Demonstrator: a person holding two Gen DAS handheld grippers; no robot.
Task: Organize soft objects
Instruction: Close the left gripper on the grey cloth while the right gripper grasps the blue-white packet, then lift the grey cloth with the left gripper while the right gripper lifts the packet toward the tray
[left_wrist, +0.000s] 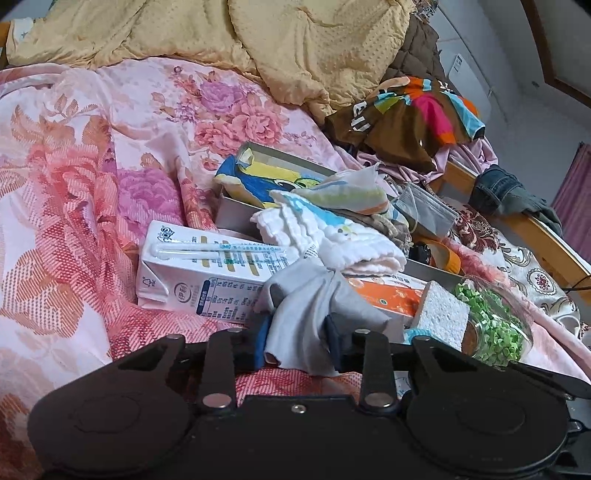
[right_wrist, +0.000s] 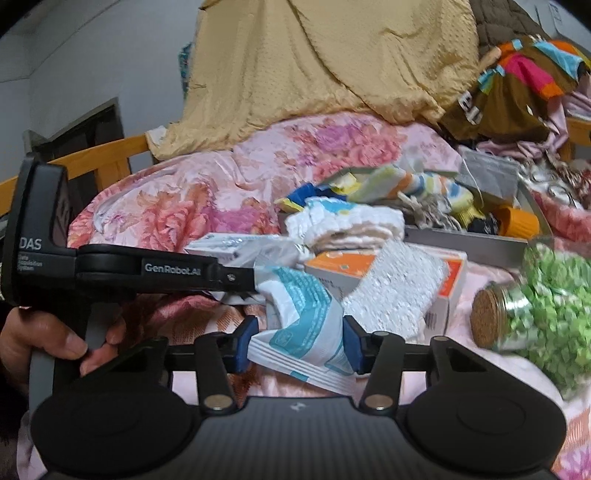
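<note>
My left gripper (left_wrist: 297, 341) is shut on a grey cloth (left_wrist: 314, 314), held above the floral bedspread (left_wrist: 92, 184). My right gripper (right_wrist: 298, 345) is shut on a white and teal soft packet (right_wrist: 303, 325). The left gripper also shows in the right wrist view (right_wrist: 236, 275), its tip beside the packet. Just beyond lie a folded white towel (left_wrist: 332, 236) and a striped cloth (left_wrist: 347, 192), heaped over a grey box (left_wrist: 236, 210). The towel also shows in the right wrist view (right_wrist: 343, 223).
A white milk carton (left_wrist: 199, 269), an orange box (left_wrist: 384, 295), a white sponge block (left_wrist: 441, 314) and a corked jar of green bits (left_wrist: 491, 325) lie by the box. A yellow quilt (left_wrist: 258, 37) and piled clothes (left_wrist: 413, 114) sit behind. A wooden bed rail (left_wrist: 546, 229) runs at right.
</note>
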